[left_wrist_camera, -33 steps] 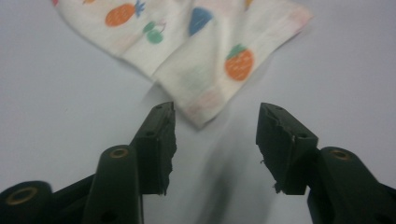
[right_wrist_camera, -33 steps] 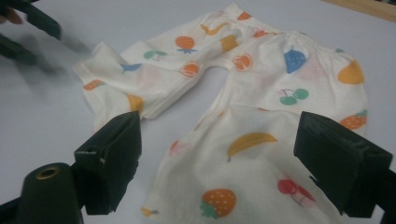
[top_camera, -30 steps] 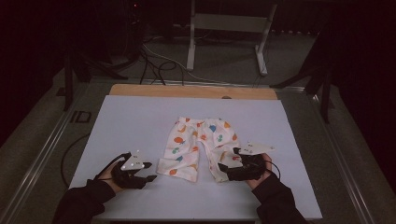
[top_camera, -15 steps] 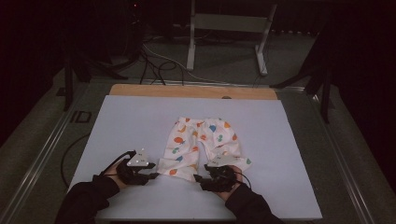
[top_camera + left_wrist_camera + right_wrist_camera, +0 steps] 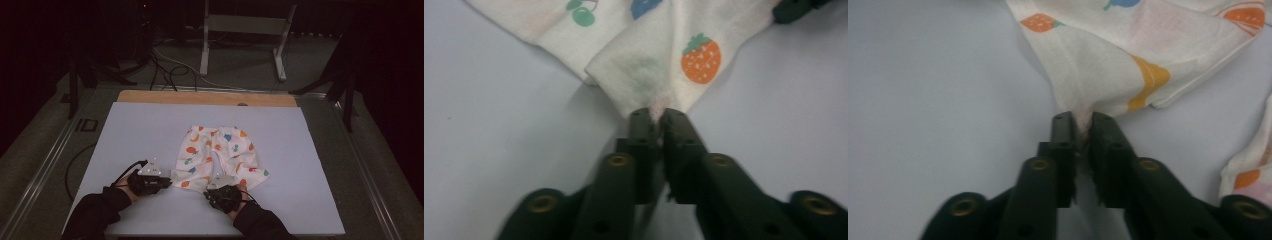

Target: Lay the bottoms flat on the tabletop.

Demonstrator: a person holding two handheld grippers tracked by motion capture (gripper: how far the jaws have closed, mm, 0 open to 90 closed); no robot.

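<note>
High view shows the baby trousers (image 5: 216, 156) lying flat on the white table (image 5: 130, 130). Left gripper (image 5: 657, 116) and right gripper (image 5: 1080, 120) have just closed, each now pinching a trouser-leg hem. Grasping looks done; next likely comes an even lift to fold.

Cream trousers (image 5: 216, 156) printed with orange, blue and green fruit lie on a pale lilac mat (image 5: 140, 130).

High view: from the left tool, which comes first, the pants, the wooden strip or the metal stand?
1. Pants, pinched in the left tool, beside it.
2. Wooden strip, along the table's far edge.
3. Metal stand, on the floor beyond.
</note>
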